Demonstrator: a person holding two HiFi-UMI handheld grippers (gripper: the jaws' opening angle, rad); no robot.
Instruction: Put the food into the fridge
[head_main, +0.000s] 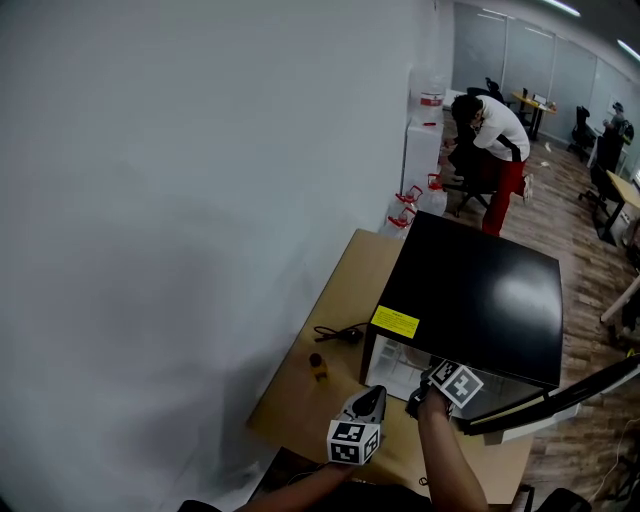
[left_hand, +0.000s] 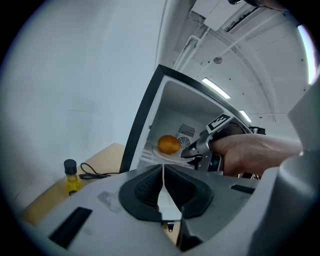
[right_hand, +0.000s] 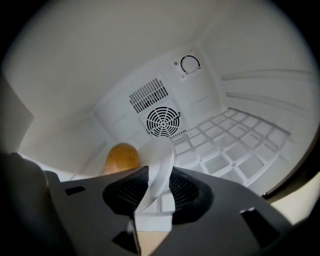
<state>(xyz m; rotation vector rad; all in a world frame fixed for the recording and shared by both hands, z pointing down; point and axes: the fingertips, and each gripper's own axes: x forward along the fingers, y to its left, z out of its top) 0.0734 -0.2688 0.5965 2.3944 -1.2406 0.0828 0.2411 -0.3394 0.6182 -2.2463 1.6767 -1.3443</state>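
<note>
A small black fridge stands open on the wooden table. Inside it a round orange-brown food lies on a white plate over the wire shelf. My right gripper reaches into the fridge mouth and is shut on the plate's rim, which runs edgewise between its pads. Just outside and to the left of the opening, my left gripper is shut with nothing in it.
A small yellow bottle and a black cable lie on the table left of the fridge, by the white wall. The fridge door swings out to the right. A person sits far back.
</note>
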